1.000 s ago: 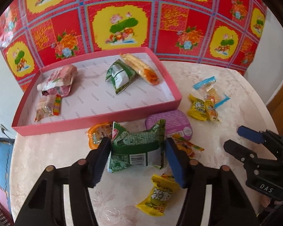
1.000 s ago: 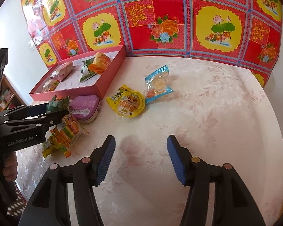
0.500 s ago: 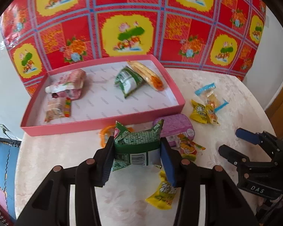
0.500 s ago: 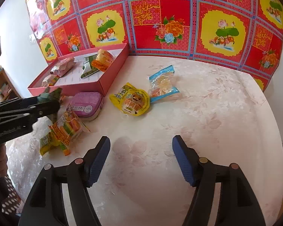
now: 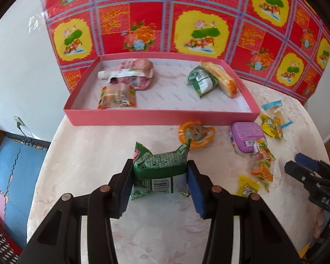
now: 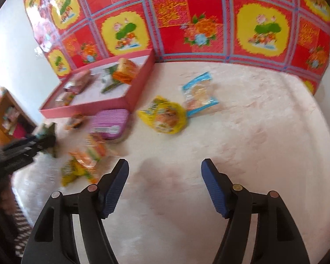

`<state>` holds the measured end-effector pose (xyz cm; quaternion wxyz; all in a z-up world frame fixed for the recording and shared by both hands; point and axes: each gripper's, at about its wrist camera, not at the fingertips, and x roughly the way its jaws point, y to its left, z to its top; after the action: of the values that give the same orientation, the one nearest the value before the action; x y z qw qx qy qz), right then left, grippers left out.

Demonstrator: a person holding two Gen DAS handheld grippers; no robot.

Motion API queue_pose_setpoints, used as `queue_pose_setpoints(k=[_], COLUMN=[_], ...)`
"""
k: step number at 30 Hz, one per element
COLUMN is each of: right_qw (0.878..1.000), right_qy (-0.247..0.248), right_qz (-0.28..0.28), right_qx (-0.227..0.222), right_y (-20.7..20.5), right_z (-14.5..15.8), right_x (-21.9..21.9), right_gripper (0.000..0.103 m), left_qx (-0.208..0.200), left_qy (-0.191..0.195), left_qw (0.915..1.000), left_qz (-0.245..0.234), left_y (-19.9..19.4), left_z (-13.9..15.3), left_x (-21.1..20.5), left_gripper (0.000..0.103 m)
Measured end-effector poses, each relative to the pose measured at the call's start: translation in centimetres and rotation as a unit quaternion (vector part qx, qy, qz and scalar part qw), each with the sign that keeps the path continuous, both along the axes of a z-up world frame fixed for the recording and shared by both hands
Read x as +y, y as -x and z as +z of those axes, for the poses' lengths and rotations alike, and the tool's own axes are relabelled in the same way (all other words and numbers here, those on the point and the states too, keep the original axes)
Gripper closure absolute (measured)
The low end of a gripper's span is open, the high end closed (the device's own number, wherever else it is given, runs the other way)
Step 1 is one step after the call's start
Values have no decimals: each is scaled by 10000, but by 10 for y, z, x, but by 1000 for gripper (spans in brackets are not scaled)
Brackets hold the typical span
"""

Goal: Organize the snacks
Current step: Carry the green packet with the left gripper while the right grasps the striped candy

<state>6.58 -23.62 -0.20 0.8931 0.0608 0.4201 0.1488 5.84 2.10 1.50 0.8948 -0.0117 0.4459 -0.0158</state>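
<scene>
My left claw (image 5: 159, 177) grips the green packet (image 5: 159, 169); I carry it over the pink box (image 5: 162, 114) wall before releasing. My right claw (image 6: 165, 186) hangs wide, holding nothing.

1. Green snack packet (image 5: 159, 171): crinkled, barcode facing the camera, pinched between the left tongs' (image 5: 159, 183) blue pads, above the table.
2. Pink tray (image 5: 160, 116): beyond the left tongs, holding four snacks.
3. Purple tin (image 5: 246, 134), orange round pack (image 5: 197, 133), and yellow packets: loose, ahead-right of them.
</scene>
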Motion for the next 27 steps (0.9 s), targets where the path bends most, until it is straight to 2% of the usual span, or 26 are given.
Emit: queue_pose_setpoints(k=[9,21,24,27], right_qw=[9986,9973,9969,9966], right_qy=[-2,320,373,474], right_qz=[485,664,694,674], right_qx=[-212,-65,-3,-63], right_y=[5,-6,-8,-7], right_z=[15,4,0,0], right_x=[40,71,76,78], right_gripper=[33,34,43,60], left_qx=[-86,-120,-105,-113], left_qy=[77,237,273,276], left_qw=[9999,9996,9996,9996], left_qz=[10,2,-15,-20], left_y=[5,4,3,3], left_z=[0,-2,-3,-2], left_x=[6,10,10,10], left_gripper=[54,53,53,53])
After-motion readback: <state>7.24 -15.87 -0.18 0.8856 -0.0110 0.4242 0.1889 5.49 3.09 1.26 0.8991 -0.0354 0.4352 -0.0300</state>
